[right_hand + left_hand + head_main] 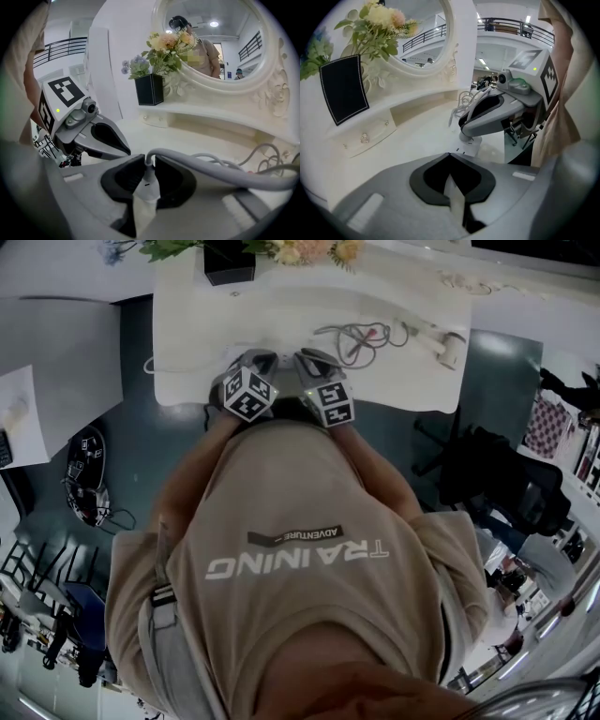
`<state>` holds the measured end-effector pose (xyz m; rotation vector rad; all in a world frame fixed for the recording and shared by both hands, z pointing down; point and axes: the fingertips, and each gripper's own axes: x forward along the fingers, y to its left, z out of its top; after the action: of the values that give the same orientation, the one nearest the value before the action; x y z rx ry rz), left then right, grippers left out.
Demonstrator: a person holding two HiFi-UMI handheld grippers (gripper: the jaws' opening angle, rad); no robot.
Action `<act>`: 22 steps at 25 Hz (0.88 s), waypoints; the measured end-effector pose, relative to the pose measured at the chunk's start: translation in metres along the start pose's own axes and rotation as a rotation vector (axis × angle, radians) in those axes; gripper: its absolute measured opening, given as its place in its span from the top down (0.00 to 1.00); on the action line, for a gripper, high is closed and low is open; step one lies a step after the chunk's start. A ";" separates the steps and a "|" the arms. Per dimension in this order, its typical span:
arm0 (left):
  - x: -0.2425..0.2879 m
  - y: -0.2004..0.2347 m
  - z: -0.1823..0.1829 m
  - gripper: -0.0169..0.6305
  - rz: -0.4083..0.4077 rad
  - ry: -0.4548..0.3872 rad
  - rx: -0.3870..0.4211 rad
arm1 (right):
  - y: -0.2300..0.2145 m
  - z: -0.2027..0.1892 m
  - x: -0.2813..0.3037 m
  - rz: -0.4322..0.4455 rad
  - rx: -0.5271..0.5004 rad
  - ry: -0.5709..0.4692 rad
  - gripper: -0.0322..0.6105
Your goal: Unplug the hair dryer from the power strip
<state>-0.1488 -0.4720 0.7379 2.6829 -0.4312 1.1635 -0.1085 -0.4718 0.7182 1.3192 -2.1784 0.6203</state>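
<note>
Hair dryer plug — clamped in right claw; gray cord trails right; left claw together.

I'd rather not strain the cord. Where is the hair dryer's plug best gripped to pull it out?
On the white plug body, pinched across its two sides from the cable end, as the right gripper holds it. The grey cable bends off sideways at the neck, so the body below it is probably the safer hold.
</note>
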 end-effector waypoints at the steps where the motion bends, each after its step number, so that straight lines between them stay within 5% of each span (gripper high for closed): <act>1: 0.000 0.000 0.000 0.97 0.002 0.000 0.001 | 0.001 0.000 0.000 0.001 -0.010 0.000 0.84; 22: -0.002 0.001 0.001 0.97 -0.002 -0.003 0.012 | 0.000 0.040 -0.027 0.030 -0.037 -0.109 0.84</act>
<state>-0.1499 -0.4724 0.7362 2.6950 -0.4232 1.1659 -0.1056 -0.4783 0.6710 1.3314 -2.2896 0.5278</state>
